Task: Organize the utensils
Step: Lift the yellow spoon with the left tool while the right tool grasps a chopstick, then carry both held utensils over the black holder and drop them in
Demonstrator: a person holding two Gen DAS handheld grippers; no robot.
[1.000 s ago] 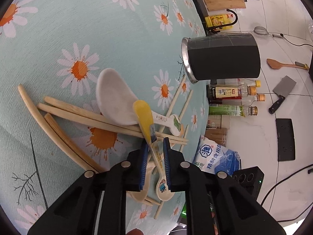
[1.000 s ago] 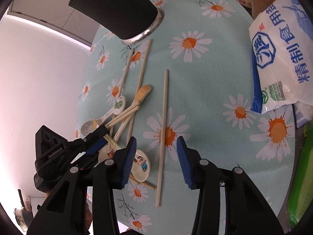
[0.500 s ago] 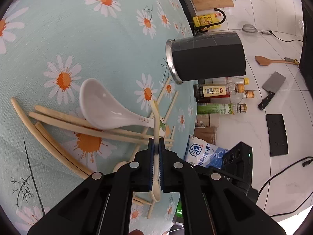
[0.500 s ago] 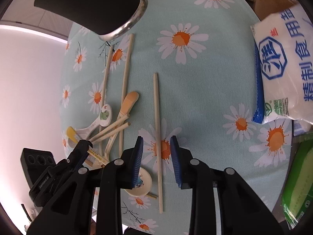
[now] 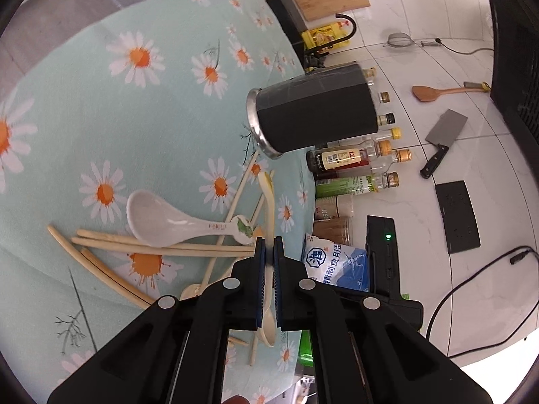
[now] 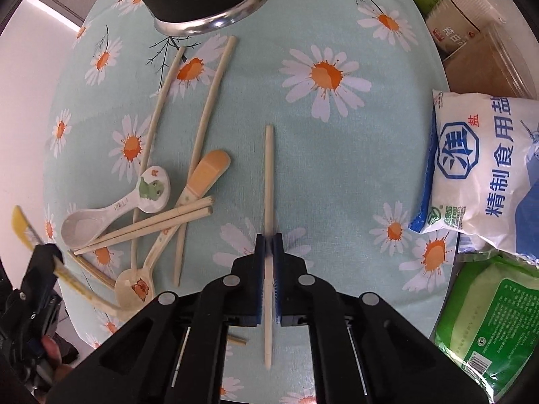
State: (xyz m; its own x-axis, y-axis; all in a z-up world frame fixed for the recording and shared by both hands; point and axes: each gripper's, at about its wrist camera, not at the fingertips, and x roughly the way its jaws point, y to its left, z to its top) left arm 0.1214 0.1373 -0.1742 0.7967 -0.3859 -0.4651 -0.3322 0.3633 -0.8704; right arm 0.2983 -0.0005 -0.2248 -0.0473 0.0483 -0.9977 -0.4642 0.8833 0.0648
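Left gripper (image 5: 268, 245): jaws clamped narrow on a yellow spoon (image 5: 267, 202), held edge-on by the handle, bowl end trailing back between the fingers. The right wrist view shows the same spoon (image 6: 23, 227) raised off the cloth at 9 o'clock.

Right gripper (image 6: 268, 242): jaws pinched on a single chopstick (image 6: 268, 181), gripped well behind its middle. Whether it has left the cloth cannot be told.

Holder (image 5: 313, 116): dark, steel-rimmed, standing at 1 o'clock of the left gripper and 11 o'clock of the right; presumably the destination.

Remaining on the cloth: white spoon (image 5: 161, 222), frog spoon (image 6: 148, 192), orange spoon (image 6: 202, 176) and loose chopsticks (image 6: 158, 219), crossed in one heap at 10 o'clock of the left gripper.

Risks, as judged:
- Spoon held on a thin edge: it may pivot or slip if tilted towards the holder.
- Chopstick gripped off-centre: the long front end may droop, swing, or strike the holder rim.
- Both grippers converging on one opening may collide.
- A low pass may snag the heap.
- Salt bag (image 6: 485, 171) at 3 o'clock of the right gripper limits its swing.
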